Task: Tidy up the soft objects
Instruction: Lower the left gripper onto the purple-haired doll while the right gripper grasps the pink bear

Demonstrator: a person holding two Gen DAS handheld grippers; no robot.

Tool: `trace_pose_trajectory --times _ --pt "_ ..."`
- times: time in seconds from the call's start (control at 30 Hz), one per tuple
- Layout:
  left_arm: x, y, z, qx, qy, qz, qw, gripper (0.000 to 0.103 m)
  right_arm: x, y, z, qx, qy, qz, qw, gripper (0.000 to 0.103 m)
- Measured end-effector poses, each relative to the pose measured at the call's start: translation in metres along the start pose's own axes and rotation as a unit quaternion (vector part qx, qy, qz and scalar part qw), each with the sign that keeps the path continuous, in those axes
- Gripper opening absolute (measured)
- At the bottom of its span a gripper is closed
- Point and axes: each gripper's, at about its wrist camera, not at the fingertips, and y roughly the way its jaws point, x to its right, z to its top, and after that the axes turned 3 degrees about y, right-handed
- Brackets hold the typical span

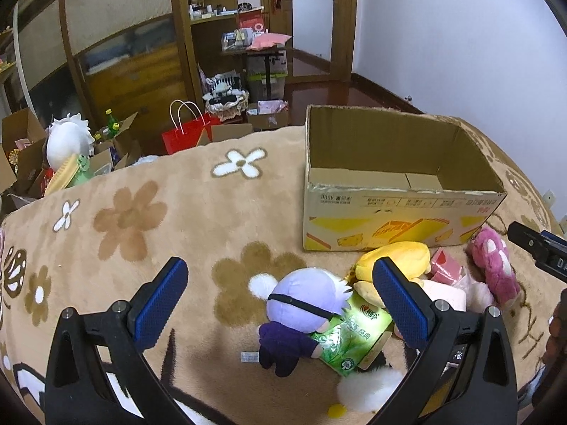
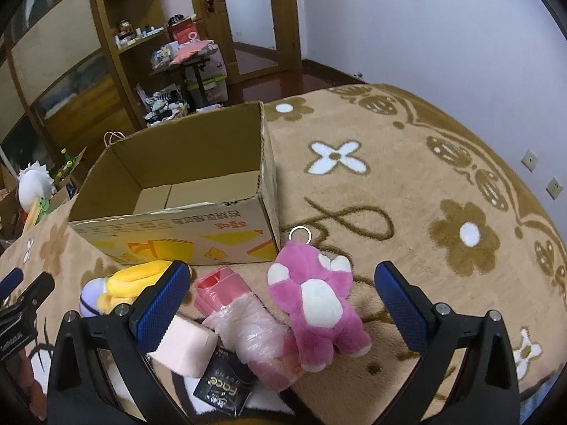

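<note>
Covering the whole work surface is a tan plush blanket patterned with brown and white flowers (image 1: 149,212), and everything for sorting lies on it. Next in size comes the open brown cardboard box with yellow printing on its side (image 1: 400,219); its flaps are gone or folded away, and its floor shows bare cardboard.

Just in front of the box sits a loose heap of soft things. At the right end lies the fluffy pink bear with white paws and a metal ring at its head (image 2: 319,301), face up, close to the box corner. Beside it is a crinkled pink plastic-wrapped pack (image 2: 255,333) with a pale pink foam block (image 2: 184,349) touching its left side and a small black sachet printed "Face" (image 2: 223,389) partly under both. A yellow plush toy (image 1: 393,258) leans near the box front. In front of that, a doll with a lavender head, black blindfold and dark purple body (image 1: 301,315) lies on its side, resting against a green printed tissue pack (image 1: 349,336).

The left gripper (image 1: 280,301) hovers above the doll with its blue-padded jaws spread wide, holding nothing. The right gripper (image 2: 283,304) hangs over the pink bear, jaws likewise released and apart, with bear and wrapped pack framed between them but untouched.

Beyond the blanket's edge stands a red paper gift bag with white handles (image 1: 186,131).
</note>
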Motion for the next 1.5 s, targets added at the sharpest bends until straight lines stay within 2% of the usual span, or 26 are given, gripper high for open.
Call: trace_pose_trajectory --times 0.43,0.6,0.97,1.1,1.23,1.5 --pt "0.002 0.021 -0.010 -0.038 0.003 -0.004 0.9993 0.103 0.013 0.038 -0.001 -0.025 0.035 -0.010 0.999 0.103" --pt "0.004 0.029 -0.012 -0.049 0.010 -0.001 0.9988 0.103 0.019 0.058 -0.004 -0.054 0.050 -0.011 0.997 0.103" --pt "0.012 0.055 -0.019 -0.083 0.032 0.000 0.9960 0.103 0.016 0.081 -0.012 -0.086 0.034 -0.025 0.995 0.103" --pt "0.017 0.064 -0.022 -0.093 0.050 0.007 0.9944 0.103 0.014 0.089 -0.014 -0.102 0.030 -0.026 0.994 0.100" --pt "0.019 0.076 -0.027 -0.111 0.056 0.018 0.9921 0.103 0.017 0.097 -0.013 -0.114 0.033 -0.024 0.993 0.092" --pt "0.007 0.089 -0.028 -0.129 0.019 0.004 0.9914 0.103 0.020 0.104 -0.011 -0.117 0.037 -0.025 0.992 0.088"
